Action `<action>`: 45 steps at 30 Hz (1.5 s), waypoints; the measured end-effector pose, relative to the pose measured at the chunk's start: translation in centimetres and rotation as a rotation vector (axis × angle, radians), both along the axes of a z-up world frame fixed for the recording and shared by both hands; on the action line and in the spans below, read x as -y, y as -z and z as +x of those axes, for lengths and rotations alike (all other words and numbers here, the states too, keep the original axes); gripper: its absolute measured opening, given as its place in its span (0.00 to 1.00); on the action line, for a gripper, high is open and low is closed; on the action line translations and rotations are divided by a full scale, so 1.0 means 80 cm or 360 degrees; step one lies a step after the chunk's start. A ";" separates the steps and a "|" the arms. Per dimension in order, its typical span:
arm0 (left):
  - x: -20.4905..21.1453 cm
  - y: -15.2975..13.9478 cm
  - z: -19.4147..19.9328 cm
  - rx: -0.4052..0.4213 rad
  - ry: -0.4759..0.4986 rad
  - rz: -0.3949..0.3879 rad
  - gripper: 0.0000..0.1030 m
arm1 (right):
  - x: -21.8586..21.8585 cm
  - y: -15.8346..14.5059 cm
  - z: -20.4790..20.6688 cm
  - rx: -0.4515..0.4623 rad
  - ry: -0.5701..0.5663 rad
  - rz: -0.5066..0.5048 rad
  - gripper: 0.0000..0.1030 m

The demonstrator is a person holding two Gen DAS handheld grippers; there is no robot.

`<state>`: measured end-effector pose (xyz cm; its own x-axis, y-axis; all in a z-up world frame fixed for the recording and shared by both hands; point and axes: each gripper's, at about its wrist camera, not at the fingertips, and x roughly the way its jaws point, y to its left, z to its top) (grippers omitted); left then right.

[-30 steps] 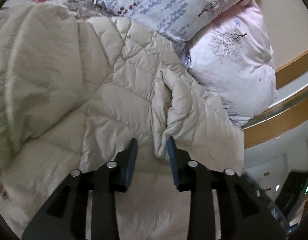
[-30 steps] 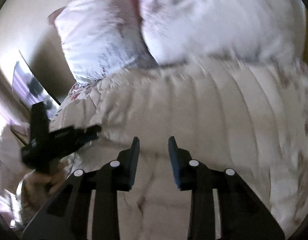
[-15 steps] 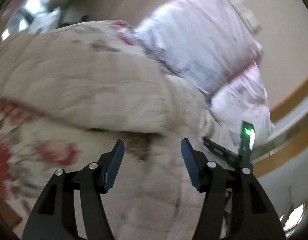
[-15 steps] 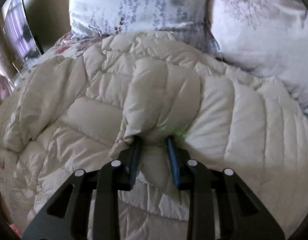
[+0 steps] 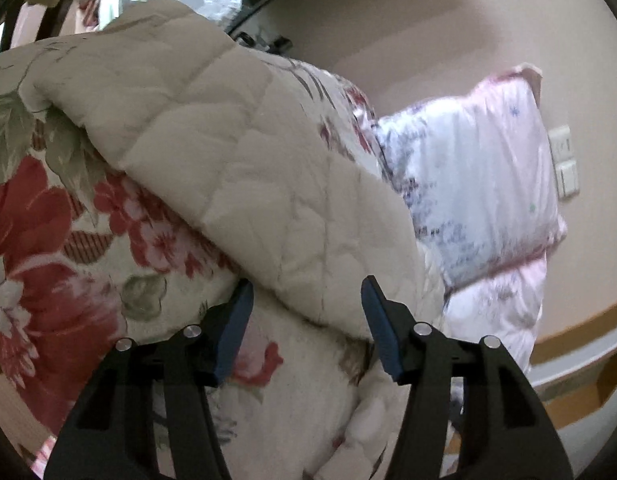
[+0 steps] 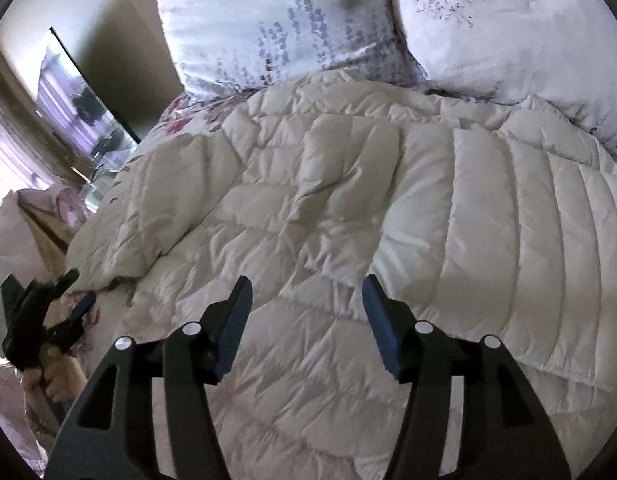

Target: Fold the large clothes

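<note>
Cream puffer coat (image 6: 348,208) fills mid-frame on the floral bedspread (image 5: 48,240), pillows (image 6: 508,32) above. Soft, light, slippery, bulky; I'd pinch a hem edge. My right gripper (image 6: 306,316) just spread, empty; left gripper (image 5: 306,316) spread, straddling the coat's edge, not pinching.

the right gripper (image 6: 307,312) no longer pinches the puffy sleeve (image 6: 348,168) of the cream quilted coat (image 6: 488,240): half a second ago its pads squeezed a fold of it, and now its jaws have just been opening and stand apart over the coat with nothing between them. the sleeve lies flat across the coat's body. the left gripper (image 5: 306,320) has swung away from the coat's middle to its side edge, where the flowered bedspread (image 5: 48,240) shows beneath; its jaws are wider than a second ago, and the coat's edge sits just beyond them, ungripped.
</note>
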<state>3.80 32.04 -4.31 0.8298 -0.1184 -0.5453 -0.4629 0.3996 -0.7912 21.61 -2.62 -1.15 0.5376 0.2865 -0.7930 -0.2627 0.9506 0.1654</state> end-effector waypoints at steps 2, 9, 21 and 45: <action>-0.009 0.002 -0.001 -0.0001 -0.0054 -0.0014 0.49 | -0.002 -0.001 -0.005 0.0005 -0.0020 0.0006 0.59; -0.052 0.016 0.009 -0.0034 -0.0147 -0.0067 0.13 | 0.007 -0.001 -0.021 0.0010 -0.0045 0.0012 0.60; -0.004 -0.110 0.057 0.0291 0.0070 0.0217 0.08 | 0.082 -0.023 -0.048 0.0107 0.0089 0.0085 0.63; 0.345 -0.073 0.207 0.0190 0.1143 0.0305 0.08 | 0.186 -0.011 -0.077 0.0134 0.0338 0.0141 0.64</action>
